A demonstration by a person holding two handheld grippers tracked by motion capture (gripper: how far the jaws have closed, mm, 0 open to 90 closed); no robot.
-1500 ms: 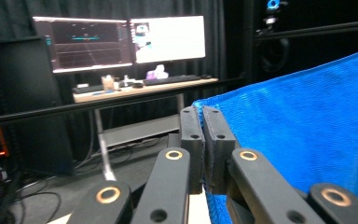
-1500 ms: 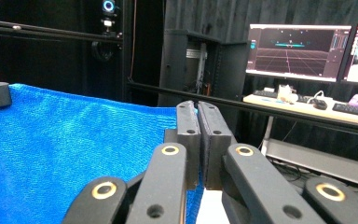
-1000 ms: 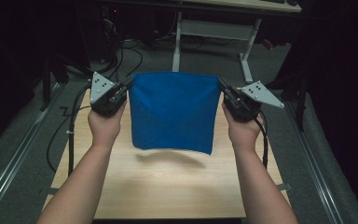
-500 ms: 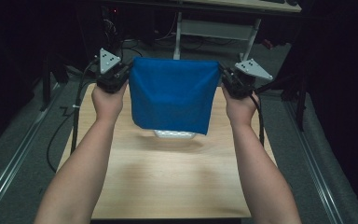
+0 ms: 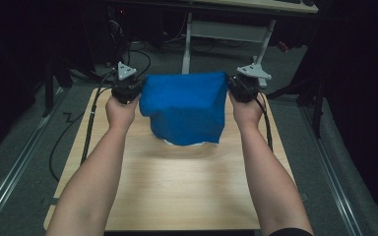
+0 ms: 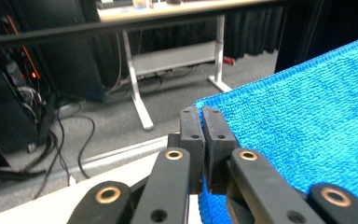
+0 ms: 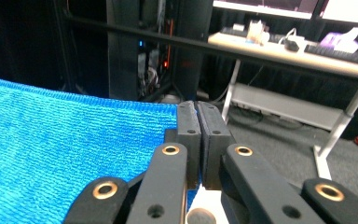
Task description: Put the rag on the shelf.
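A blue cloth [image 5: 184, 110] hangs stretched between my two grippers over the far half of the wooden table [image 5: 177, 191]. Its lower edge rests on the tabletop, where a strip of white shows under it. My left gripper [image 5: 137, 91] is shut on the cloth's top left corner; in the left gripper view the jaws [image 6: 202, 122] pinch the edge of the blue cloth [image 6: 307, 140]. My right gripper [image 5: 232, 87] is shut on the top right corner, and in the right gripper view the jaws [image 7: 197, 117] clamp the blue cloth [image 7: 56, 154].
Black cables [image 5: 91, 123] trail from both grippers along the table's sides. Beyond the far edge stands a desk with white legs [image 5: 187, 44] on grey carpet. Dark equipment and loose cables [image 6: 37, 130] lie at the back left.
Both hands have moved away from me toward the far edge and come down. The cloth, which hung free above the table, now has its bottom edge resting and bunching on the tabletop.
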